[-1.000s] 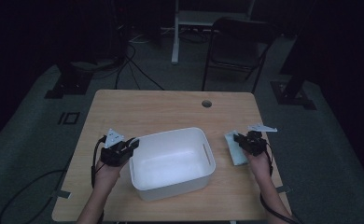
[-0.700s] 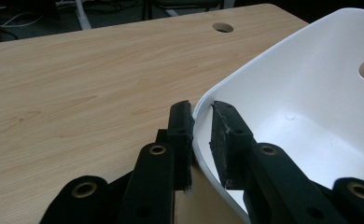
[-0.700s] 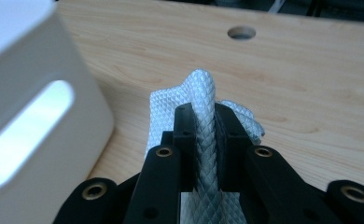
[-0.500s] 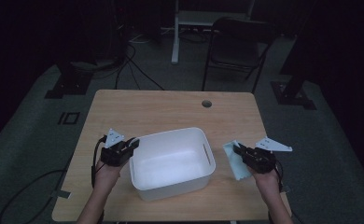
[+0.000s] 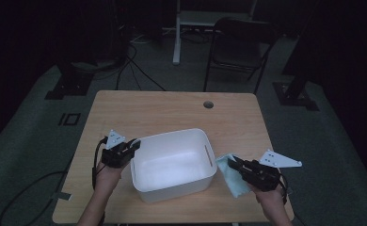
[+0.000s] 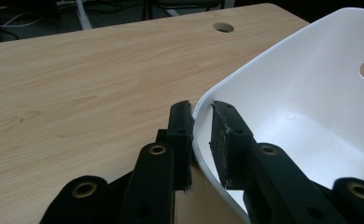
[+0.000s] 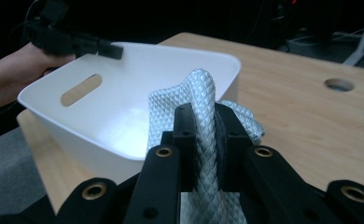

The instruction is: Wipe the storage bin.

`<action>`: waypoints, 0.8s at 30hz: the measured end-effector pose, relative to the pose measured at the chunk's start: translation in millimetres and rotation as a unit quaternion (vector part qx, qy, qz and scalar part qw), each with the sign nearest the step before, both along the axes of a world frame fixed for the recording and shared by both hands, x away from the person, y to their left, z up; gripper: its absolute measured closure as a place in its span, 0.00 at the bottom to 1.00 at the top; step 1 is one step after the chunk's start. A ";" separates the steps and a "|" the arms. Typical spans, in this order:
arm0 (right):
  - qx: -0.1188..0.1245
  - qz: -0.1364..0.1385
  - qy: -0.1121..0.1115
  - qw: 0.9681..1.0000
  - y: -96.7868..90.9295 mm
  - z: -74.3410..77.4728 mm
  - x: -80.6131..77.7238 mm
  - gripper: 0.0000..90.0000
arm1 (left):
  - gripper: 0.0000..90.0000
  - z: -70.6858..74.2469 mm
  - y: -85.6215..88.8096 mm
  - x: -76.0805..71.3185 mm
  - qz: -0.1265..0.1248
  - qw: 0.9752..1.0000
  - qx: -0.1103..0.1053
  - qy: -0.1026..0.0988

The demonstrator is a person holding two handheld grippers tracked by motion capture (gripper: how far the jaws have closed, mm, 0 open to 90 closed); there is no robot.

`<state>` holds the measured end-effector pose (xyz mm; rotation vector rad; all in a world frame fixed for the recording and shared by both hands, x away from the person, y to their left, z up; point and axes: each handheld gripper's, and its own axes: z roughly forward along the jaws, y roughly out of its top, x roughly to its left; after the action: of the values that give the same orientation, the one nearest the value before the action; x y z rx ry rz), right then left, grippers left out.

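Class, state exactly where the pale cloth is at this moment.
In the high view the cloth hangs pinched in the right tool, beside the right-hand wall of the white tub, near the table's front right corner.

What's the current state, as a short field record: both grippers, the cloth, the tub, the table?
left gripper: shut on the rim of the white tub, one jaw outside the wall, one inside
right gripper: shut on the pale cloth, fold pinched between the jaws
pale cloth: lifted, hanging beside the tub's right wall, outside it
white tub: upright, nothing inside that I can see, slot handle in each end wall
table: wooden, round hole near the far edge
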<state>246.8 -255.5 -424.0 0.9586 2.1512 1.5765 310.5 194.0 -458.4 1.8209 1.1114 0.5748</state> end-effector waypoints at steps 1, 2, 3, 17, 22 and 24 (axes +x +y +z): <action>0.000 0.001 0.006 1.000 1.4 -2.3 0.9 0.90 | 0.86 0.0 0.0 0.0 0.000 1.000 0.000 0.000; 0.002 0.003 0.011 1.000 2.6 -4.9 2.2 0.90 | 0.87 0.0 -0.1 -0.1 0.001 1.000 0.001 0.000; 0.002 0.002 0.015 1.000 4.1 -7.5 3.1 0.90 | 0.87 0.0 -0.2 -0.1 0.001 1.000 0.001 0.000; -0.018 -0.006 0.045 0.999 22.9 -32.8 17.4 0.90 | 0.87 0.2 -1.1 -0.3 0.004 1.000 0.002 0.000; -0.027 -0.009 0.043 0.999 25.3 -32.2 18.5 0.90 | 0.87 0.3 -2.0 -0.5 0.006 1.000 0.003 0.000; -0.025 -0.012 0.042 0.999 26.3 -32.8 18.8 0.90 | 0.87 0.4 -2.2 -0.5 0.007 1.000 0.003 0.000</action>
<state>265.5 -229.2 -456.8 1.0472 2.2155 1.4901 310.0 191.8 -458.0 1.8204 1.1234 0.5875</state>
